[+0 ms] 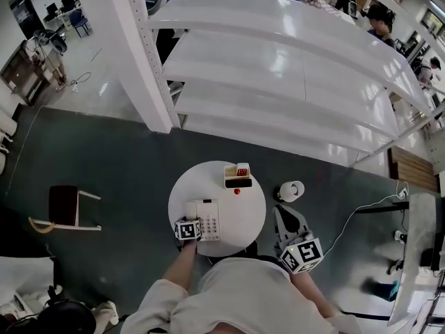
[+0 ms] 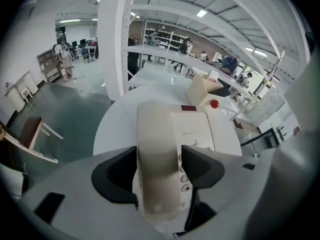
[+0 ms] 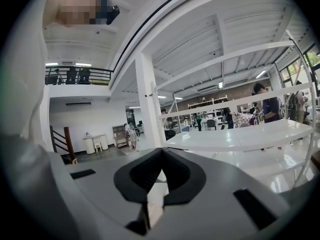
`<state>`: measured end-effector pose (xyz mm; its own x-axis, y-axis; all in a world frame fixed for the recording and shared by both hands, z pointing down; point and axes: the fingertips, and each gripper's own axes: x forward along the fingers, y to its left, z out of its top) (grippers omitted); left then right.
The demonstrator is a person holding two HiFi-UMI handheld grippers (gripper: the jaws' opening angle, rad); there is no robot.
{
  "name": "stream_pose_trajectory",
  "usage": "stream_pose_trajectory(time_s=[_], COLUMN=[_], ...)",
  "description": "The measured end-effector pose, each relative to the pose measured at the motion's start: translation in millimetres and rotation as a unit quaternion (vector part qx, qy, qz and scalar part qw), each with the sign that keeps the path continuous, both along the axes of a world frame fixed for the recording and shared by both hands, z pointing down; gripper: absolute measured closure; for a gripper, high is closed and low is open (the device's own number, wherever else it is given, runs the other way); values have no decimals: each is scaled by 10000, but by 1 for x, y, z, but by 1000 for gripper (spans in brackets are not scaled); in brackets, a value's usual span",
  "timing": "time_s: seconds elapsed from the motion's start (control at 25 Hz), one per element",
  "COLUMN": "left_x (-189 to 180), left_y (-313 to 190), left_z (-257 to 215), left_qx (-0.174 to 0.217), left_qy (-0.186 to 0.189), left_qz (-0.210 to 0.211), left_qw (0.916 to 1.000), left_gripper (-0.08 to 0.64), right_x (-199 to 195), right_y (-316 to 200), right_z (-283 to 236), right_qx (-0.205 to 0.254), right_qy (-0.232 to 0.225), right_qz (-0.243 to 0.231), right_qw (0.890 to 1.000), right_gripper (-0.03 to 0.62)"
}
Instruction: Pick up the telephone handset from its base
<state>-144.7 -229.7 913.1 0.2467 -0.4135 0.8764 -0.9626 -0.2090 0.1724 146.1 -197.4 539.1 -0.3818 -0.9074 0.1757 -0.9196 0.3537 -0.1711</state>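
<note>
Left tool (image 2: 159,159): its 2 black pads (image 2: 197,166) sit against the 2 long sides of the handset (image 2: 157,134), closed on it near the end closest to the camera.
Left tool, head view (image 1: 189,223): at the near left edge of the desk (image 1: 243,214), marker cube uppermost, the person's forearm running back from it.
Handset: cream, lying lengthwise in its cradle on the left side of the base (image 2: 192,129); whether it has come off the cradle at all cannot be told.
Base: cream, flat on the desk, with a small dark red panel at its far end and keypad buttons (image 2: 184,176) just beside the right pad.
Right tool (image 3: 161,151): its 2 jaws meet at the tips, with nothing between them.
Right tool, head view (image 1: 281,213): off the right edge of the desk, well apart from the telephone, above the dark floor; its own view looks out across the hall.
Desk: round, white.
Red ball (image 1: 237,191): small, alone on the desk beyond the base.
Box (image 1: 238,175): small, open-topped, at the far edge of the desk, something red inside.
Floor, right: a round white object (image 1: 291,191) near the desk and a white cable (image 1: 354,218).
Floor, left: a chair (image 1: 66,207) with a dark seat, well apart from the desk.
Beyond: long white shelving (image 1: 278,82).
</note>
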Motion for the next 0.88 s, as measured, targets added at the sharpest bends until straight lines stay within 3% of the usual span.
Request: stream_pose_trajectory(time_s=[0.36,0.88], left_x=[-5,-7], left_y=[0,-2], left_z=[15,12], left_qx=[-330,-236], left_qy=[-123,-140], left_qz=[-125,-207], left_qw=[9993,9994], left_gripper=[278,299], right_x=[13,19], right_y=[2,6], right_z=[3,0], right_qx=[-42,-17], right_qy=[11,27], right_qz=[259,339], right_qw=[9997,9994], right_gripper=[583,583])
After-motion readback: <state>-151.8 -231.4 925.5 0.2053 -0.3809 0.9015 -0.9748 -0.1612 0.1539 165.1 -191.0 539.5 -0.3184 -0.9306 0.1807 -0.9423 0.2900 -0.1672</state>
